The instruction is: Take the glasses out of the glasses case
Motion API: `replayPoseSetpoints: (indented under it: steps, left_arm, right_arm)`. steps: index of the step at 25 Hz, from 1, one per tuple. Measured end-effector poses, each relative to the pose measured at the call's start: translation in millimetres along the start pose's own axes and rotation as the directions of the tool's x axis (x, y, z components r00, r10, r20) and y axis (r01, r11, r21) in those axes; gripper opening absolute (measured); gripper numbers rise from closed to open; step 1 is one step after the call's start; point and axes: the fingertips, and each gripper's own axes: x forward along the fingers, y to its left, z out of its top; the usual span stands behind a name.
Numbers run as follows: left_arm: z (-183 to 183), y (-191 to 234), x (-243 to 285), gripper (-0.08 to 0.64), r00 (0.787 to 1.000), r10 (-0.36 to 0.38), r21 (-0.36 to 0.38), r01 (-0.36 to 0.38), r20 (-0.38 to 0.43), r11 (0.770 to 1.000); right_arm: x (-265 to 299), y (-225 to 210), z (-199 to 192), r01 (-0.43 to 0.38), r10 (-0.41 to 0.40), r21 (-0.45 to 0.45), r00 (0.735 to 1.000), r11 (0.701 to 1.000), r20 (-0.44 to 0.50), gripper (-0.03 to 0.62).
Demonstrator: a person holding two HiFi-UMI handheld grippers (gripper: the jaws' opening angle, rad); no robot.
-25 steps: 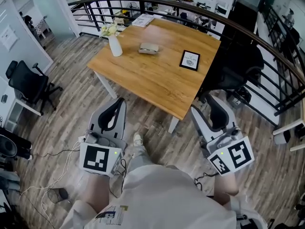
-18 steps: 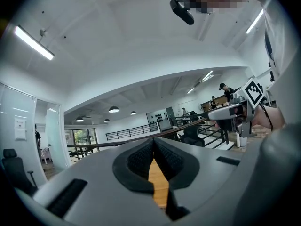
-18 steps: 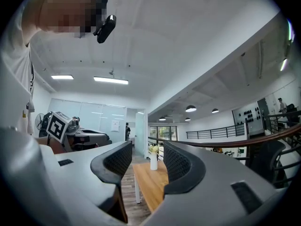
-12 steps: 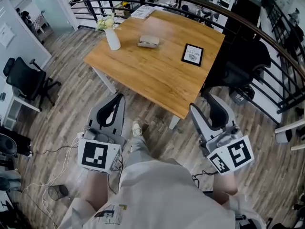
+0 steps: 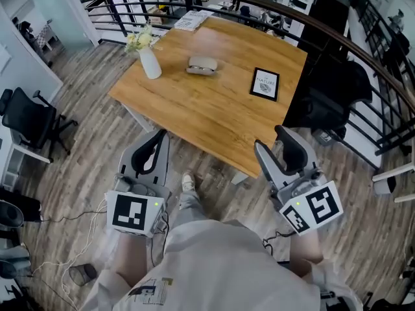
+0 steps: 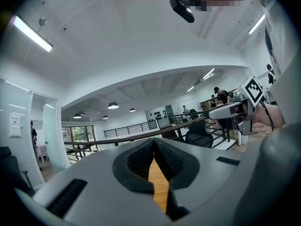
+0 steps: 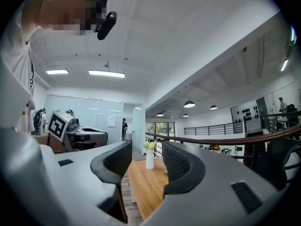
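The beige glasses case lies closed on the far half of the wooden table. Both grippers hang low in front of the table's near edge, well short of the case. My left gripper is shut, its dark pads meeting at the tips with nothing between them; in the left gripper view a sliver of tabletop shows below the tips. My right gripper is open and holds nothing; in the right gripper view the white vase shows between the fingers.
On the table stand a white vase with flowers, a black picture frame and a magazine at the far corner. A dark railing curves behind. Black office chairs stand at right and left. Cables trail on the floor.
The table has come nearer in the head view, and both grippers now sit closer to its near edge. Their jaws stand as before.
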Motion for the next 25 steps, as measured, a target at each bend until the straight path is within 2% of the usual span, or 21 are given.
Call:
replayPoseSetpoints:
  steps: [7, 15, 19, 25]
  left_arm:
    - [-12, 84, 61, 0.017, 0.999, -0.033, -0.012, 0.033, 0.001, 0.999]
    - [-37, 194, 152, 0.017, 0.994, -0.111, -0.037, 0.111, -0.001, 0.993]
    - [-53, 233, 187, 0.017, 0.988, -0.148, -0.083, 0.143, -0.053, 0.986]
    - [-78, 276, 220, 0.017, 0.985, -0.163, -0.101, 0.157, -0.058, 0.983]
  right_arm:
    - [96, -13, 8, 0.031, -0.031, 0.007, 0.999, 0.999, -0.017, 0.227]
    - [232, -38, 17, 0.091, -0.090, 0.019, 0.995, 0.996, -0.038, 0.222]
    - [294, -44, 11, 0.098, -0.097, 0.016, 0.994, 0.995, -0.053, 0.222]
    - [359, -50, -1, 0.078, -0.077, 0.015, 0.993, 0.997, -0.090, 0.222]
